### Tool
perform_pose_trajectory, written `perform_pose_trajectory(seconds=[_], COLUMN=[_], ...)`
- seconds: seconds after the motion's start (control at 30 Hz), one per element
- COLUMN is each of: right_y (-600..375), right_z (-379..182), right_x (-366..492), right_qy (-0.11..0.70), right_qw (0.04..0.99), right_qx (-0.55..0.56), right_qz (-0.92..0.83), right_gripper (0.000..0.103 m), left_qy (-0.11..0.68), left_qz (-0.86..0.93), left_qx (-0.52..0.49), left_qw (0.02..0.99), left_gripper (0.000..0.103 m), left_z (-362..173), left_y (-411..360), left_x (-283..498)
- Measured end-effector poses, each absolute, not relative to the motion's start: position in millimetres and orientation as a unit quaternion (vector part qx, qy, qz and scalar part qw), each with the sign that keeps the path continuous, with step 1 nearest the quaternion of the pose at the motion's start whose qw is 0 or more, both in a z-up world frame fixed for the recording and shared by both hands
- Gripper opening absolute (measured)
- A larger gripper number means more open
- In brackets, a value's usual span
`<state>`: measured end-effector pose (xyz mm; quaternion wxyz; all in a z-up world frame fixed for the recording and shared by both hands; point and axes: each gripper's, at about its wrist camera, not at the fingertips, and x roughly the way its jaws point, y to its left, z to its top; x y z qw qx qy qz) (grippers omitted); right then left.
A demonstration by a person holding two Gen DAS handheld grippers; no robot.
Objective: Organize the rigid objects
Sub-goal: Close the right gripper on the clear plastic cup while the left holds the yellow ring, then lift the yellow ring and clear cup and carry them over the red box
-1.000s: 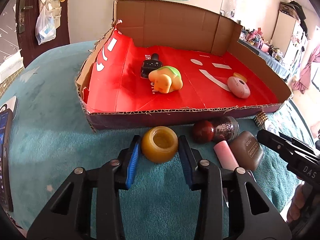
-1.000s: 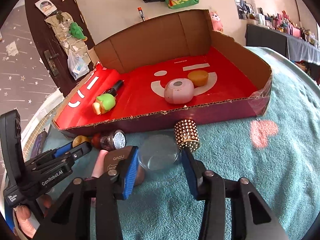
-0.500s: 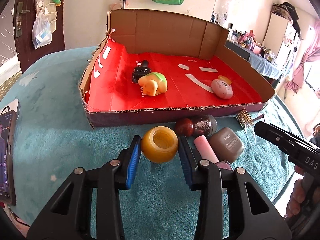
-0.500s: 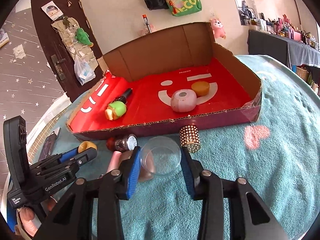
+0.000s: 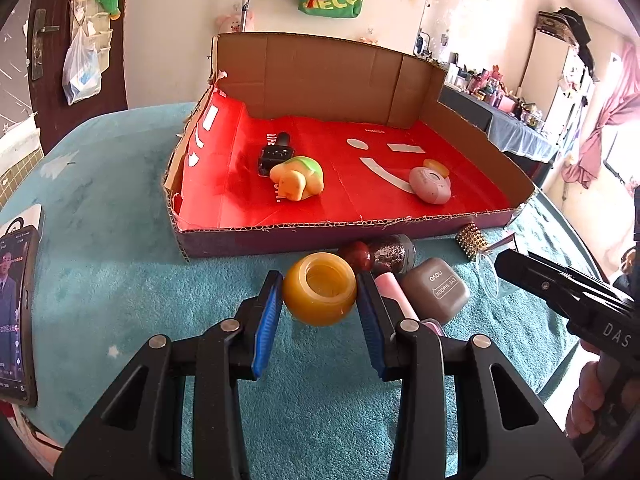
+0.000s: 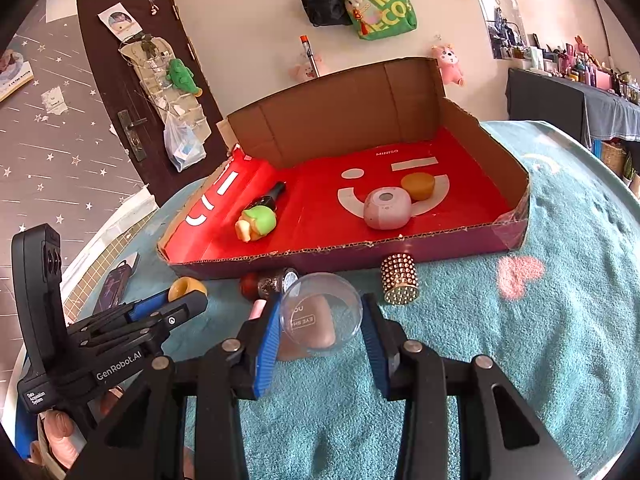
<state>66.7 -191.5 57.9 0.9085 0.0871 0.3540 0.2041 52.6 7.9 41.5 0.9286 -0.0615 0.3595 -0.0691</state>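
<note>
So my left gripper (image 5: 319, 300) is pinching the amber pot (image 5: 319, 289) and my right gripper (image 6: 319, 330) the clear cup (image 6: 321, 314), both lifted just short of the red box (image 5: 304, 236), which sits straight ahead.

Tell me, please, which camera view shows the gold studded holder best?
The right wrist view: the gold studded holder stands upright and whole on the teal cloth, just in front of the box's front wall. In the left wrist view it appears small near the right side, lower part partly hidden by the clear cup.
</note>
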Motion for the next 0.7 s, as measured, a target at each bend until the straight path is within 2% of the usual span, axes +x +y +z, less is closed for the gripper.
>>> perform_pose_trajectory(seconds=[0.7], right_y=[-183.5], right_z=[86.6], right_x=[95.5], right_qy=[0.340], right_qw=[0.905], right_qx=[0.079], right_qz=[0.244], right_gripper=[0.042], left_qy=[0.345], left_qz=[-0.117], left_qx=[-0.063], left_qw=[0.929], left_gripper=[0.036], left_z=[75.8], left_y=[9.7], left_x=[88.3])
